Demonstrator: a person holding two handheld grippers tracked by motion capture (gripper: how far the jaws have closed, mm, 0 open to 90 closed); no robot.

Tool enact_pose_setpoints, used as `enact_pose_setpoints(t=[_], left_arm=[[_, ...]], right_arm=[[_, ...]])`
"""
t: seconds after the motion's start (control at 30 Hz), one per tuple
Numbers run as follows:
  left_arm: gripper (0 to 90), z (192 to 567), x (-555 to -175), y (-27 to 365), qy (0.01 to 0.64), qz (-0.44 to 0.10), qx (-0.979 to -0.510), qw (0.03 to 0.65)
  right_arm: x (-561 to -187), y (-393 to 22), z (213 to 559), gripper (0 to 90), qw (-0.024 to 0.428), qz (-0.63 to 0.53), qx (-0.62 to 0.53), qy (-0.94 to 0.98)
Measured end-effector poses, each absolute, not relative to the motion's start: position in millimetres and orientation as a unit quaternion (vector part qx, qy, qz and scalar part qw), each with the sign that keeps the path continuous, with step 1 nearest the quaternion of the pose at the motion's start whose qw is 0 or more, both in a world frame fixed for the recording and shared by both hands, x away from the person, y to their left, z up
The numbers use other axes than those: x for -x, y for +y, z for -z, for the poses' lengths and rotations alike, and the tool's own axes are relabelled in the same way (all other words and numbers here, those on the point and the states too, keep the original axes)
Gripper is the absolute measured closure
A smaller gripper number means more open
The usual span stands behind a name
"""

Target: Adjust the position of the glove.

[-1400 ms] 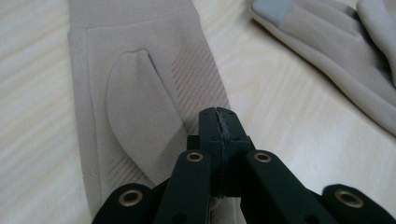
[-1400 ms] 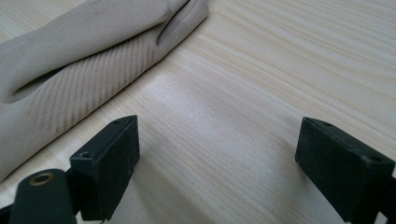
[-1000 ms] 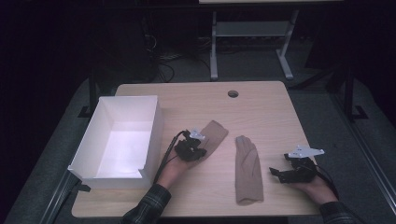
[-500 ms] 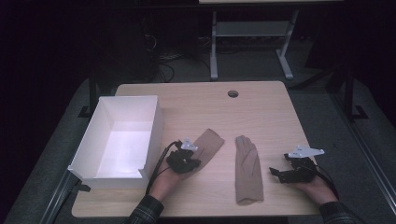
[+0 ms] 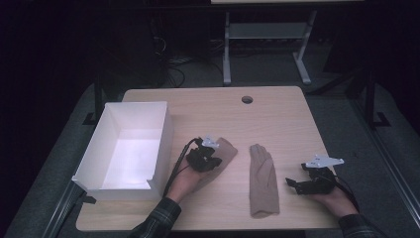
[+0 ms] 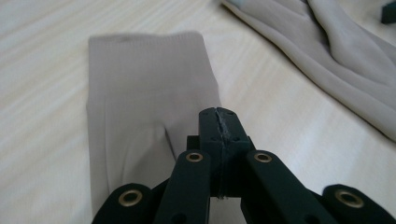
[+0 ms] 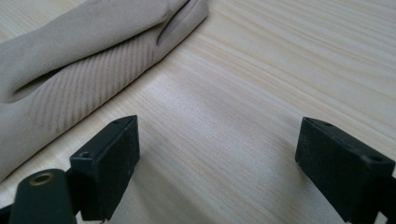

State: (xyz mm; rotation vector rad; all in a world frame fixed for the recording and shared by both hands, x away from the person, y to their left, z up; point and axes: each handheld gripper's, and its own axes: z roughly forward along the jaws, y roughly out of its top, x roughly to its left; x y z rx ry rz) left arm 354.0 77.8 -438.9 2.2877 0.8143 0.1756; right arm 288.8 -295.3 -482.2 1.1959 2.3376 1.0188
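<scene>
left gripper (image 6: 218,122) jaws together, pinching beige glove (image 6: 144,107); right gripper (image 7: 219,154) jaws apart over bare table (image 7: 261,93)

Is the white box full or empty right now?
Empty. The high view looks straight into the white box and shows bare floor and walls; both beige gloves lie outside it on the table.

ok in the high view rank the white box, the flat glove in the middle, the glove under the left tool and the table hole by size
1. white box
2. flat glove
3. glove under the left tool, partly covered by the tool and hand, so its true size is unsure
4. table hole
</scene>
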Motion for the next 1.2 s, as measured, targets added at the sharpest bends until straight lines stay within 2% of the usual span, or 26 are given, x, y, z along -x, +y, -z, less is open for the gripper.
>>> enact_pose_setpoints(t=[0.57, 0.83, 1.2], left_arm=[[89.6, 456, -406, 43, 0.322, -0.071, -0.891, 0.312], [89.7, 457, -396, 38, 0.313, -0.061, -0.893, 0.317], [89.6, 457, -362, 25, 0.264, -0.04, -0.909, 0.319]], right_arm=[[-289, -295, 482, 13.3, 0.161, -0.356, -0.42, 0.819], [-289, -295, 482, 13.3, 0.161, -0.357, -0.419, 0.819], [-289, -295, 482, 13.3, 0.161, -0.356, -0.419, 0.819]])
